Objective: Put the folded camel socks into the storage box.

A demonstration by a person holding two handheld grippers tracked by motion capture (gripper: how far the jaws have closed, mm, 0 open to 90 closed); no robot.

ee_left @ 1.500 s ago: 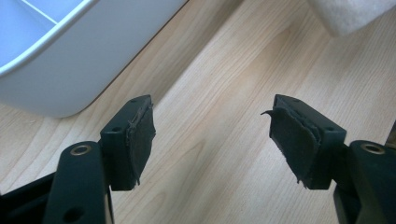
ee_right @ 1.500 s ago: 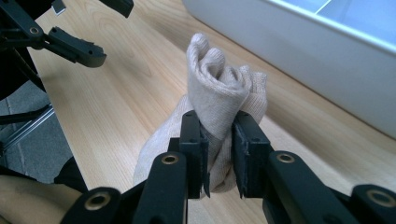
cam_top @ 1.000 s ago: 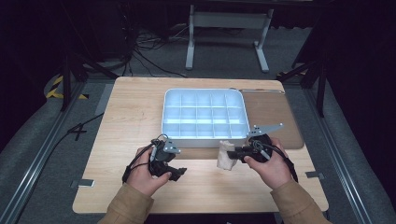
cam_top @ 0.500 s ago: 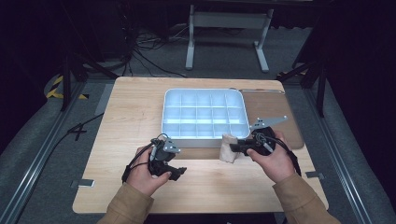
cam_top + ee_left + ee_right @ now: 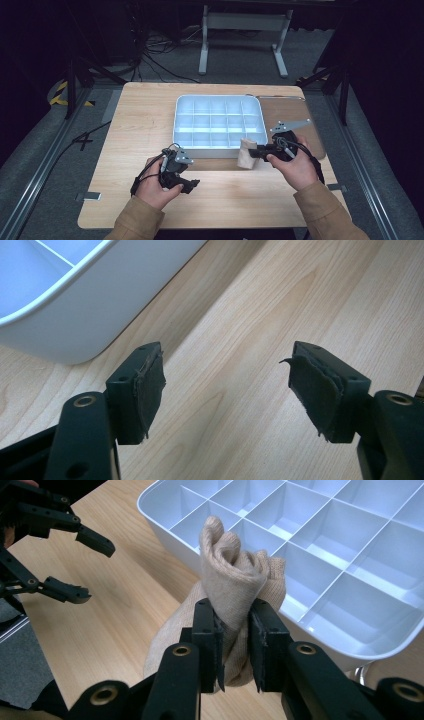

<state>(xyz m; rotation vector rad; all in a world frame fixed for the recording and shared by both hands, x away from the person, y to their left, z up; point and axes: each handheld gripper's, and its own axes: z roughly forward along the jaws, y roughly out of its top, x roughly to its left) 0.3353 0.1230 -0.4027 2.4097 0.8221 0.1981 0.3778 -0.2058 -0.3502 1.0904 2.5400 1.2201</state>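
Note:
A rolled beige sock [image 5: 235, 580] stands upright between the jaws of my right gripper [image 5: 235, 645], which is shut on its lower half. In the high view the sock [image 5: 246, 152] hangs just in front of the near right corner of the white compartment tray [image 5: 215, 149], with the right gripper [image 5: 257, 151] to its right. The tray's cells [image 5: 360, 605] look bare. My left gripper [image 5: 192, 184] rests low over the table at the front left. Its jaws are open around bare wood [image 5: 225, 385], and the tray's corner [image 5: 75, 305] lies just beyond them.
A brown mat [image 5: 300, 120] lies under the tray's right side on the wooden table [image 5: 135, 125]. A metal stand [image 5: 245, 30] and cables [image 5: 155, 55] are on the dark floor behind. The left gripper [image 5: 95, 572] shows open at the left of the right gripper view.
The right gripper has carried the sock a little farther from the person, toward the tray's front edge. The left gripper has stayed put.

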